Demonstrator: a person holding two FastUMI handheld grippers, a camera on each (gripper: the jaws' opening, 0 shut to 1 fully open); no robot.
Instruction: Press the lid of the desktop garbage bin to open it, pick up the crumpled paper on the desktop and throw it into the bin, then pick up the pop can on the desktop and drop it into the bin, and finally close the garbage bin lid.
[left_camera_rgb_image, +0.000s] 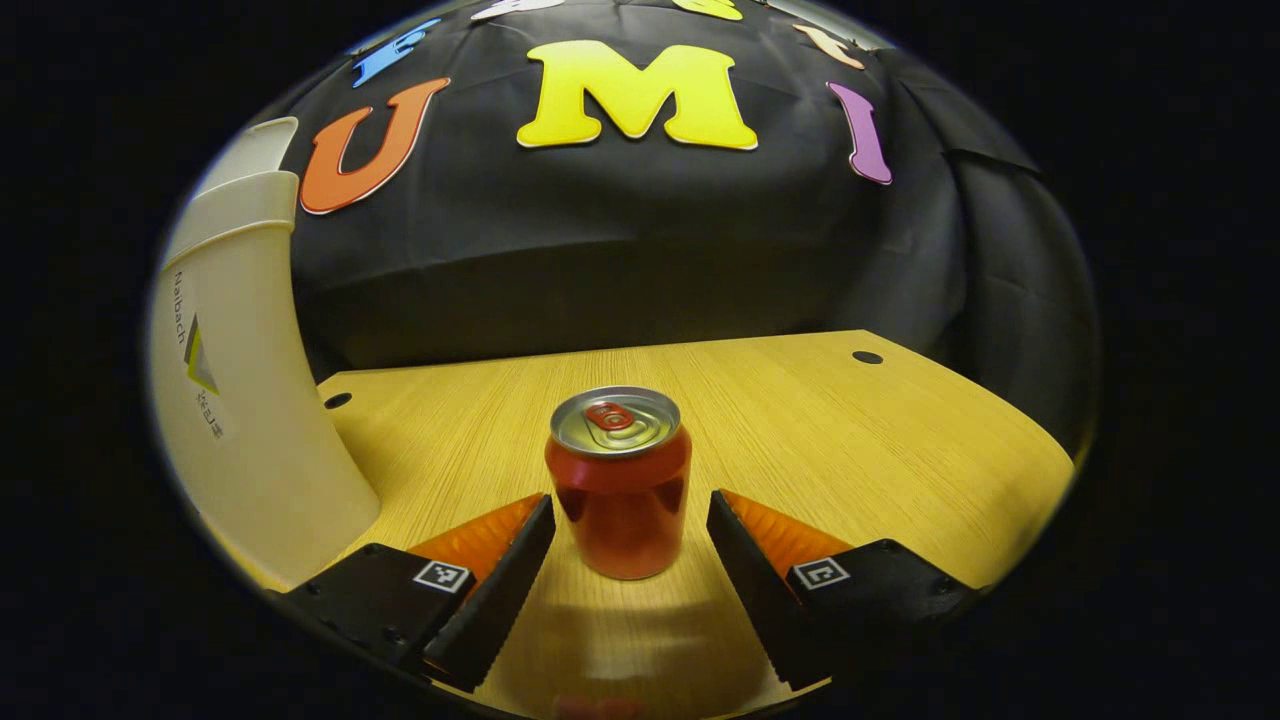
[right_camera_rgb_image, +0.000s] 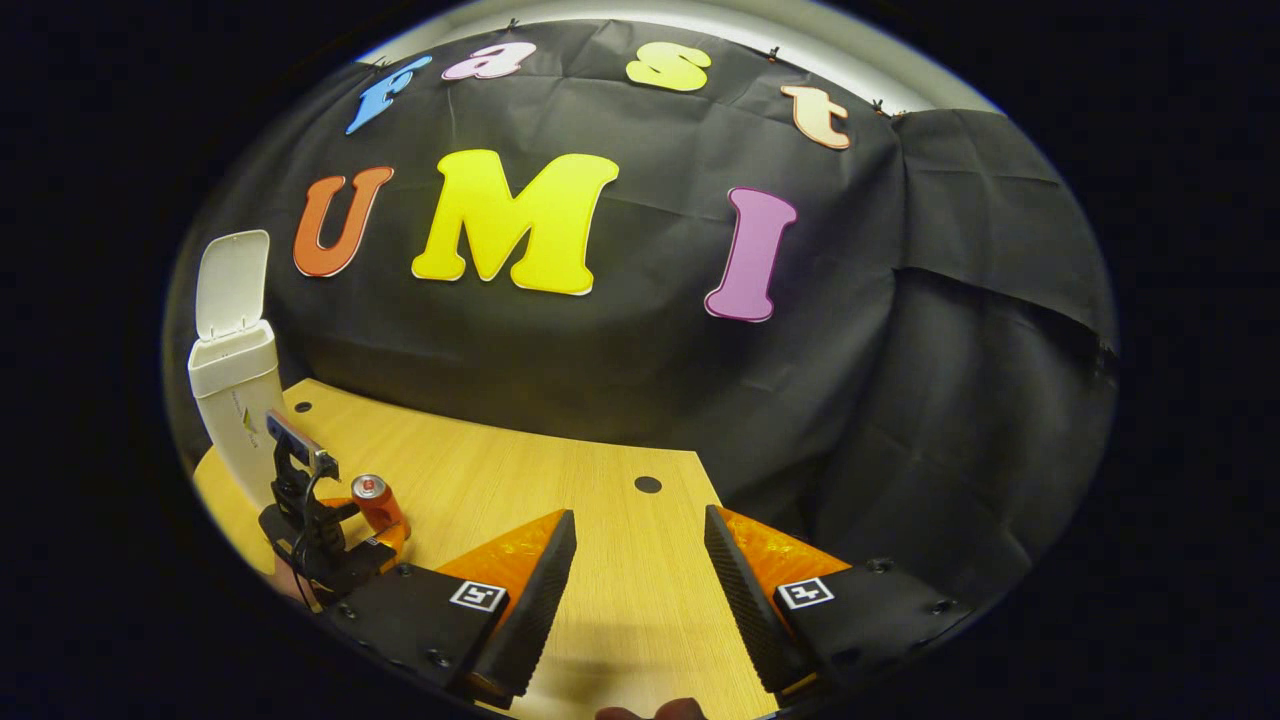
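Observation:
A red pop can (left_camera_rgb_image: 620, 480) stands upright on the wooden desktop (left_camera_rgb_image: 800, 420) between the fingers of my left gripper (left_camera_rgb_image: 630, 525), which is open with a gap on each side of the can. The white garbage bin (left_camera_rgb_image: 240, 400) rises at the left edge of the left gripper view. In the right gripper view the bin (right_camera_rgb_image: 235, 400) stands far left with its lid (right_camera_rgb_image: 232, 282) flipped up. The can (right_camera_rgb_image: 378, 502) sits in front of it with the left gripper (right_camera_rgb_image: 385, 545) around it. My right gripper (right_camera_rgb_image: 640, 560) is open over bare desktop.
The desktop (right_camera_rgb_image: 560, 480) has small round holes (right_camera_rgb_image: 648, 484) near its back edge. The black cloth wall hangs close behind the table. Bare wood lies to the right of the can in the left gripper view.

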